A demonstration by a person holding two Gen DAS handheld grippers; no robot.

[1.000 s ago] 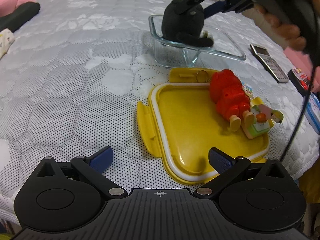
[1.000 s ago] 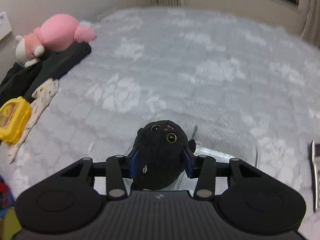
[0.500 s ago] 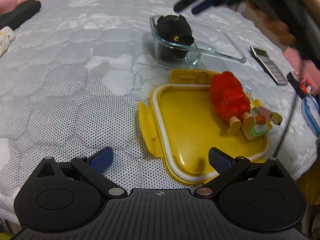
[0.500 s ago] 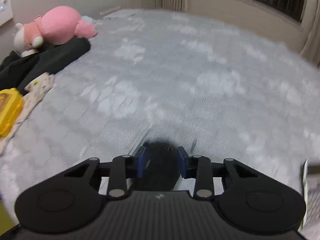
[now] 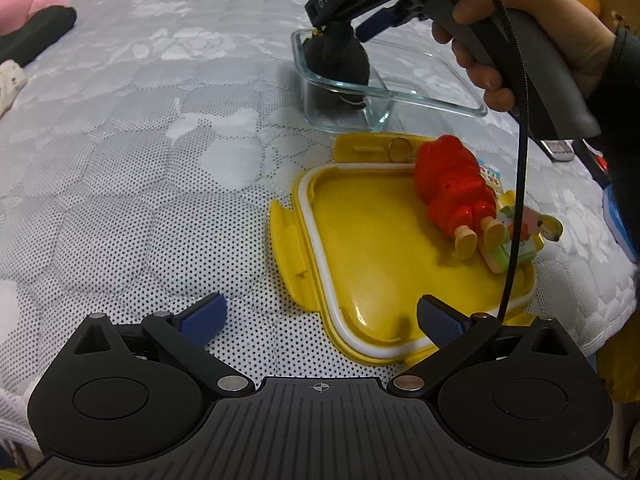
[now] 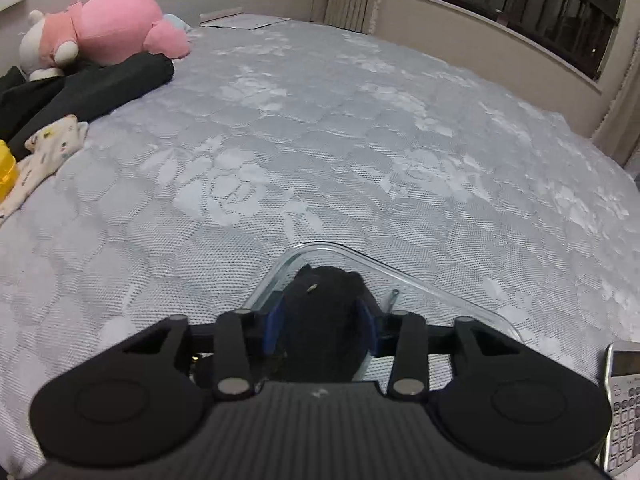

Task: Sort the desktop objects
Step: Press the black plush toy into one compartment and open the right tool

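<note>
The right hand-held gripper point(image 6: 322, 320) points down into a corner of a clear glass container point(image 6: 404, 278), and its jaws have just been opening. A black plush toy point(image 6: 326, 300) sits between its blue pads point(image 6: 276, 324), which lie right against the toy's sides. Whether they press on it or merely flank it cannot be told. The toy rests inside the container at the corner nearest this hand-held gripper. The container stands on a grey patterned bed point(image 6: 320, 140). A calculator point(image 6: 624, 400) lies just right of the gripper's body. Far ahead and to its left are a pink stuffed animal point(image 6: 116, 20) and a dark rolled cloth point(image 6: 100, 84). A hand point(image 5: 560, 28) grips the handle of this tool.

The left hand-held gripper point(image 5: 318, 316) is released, jaws wide and nothing between them. It hangs over the bed, with the near corner of a yellow lid point(image 5: 360, 248) just ahead of its right finger. The lid lies upside down. On the lid's far right side lies a red toy figure point(image 5: 452, 184), touching a small colourful figure point(image 5: 536, 228) at the lid's right edge. The glass container stands just beyond the lid.
</note>
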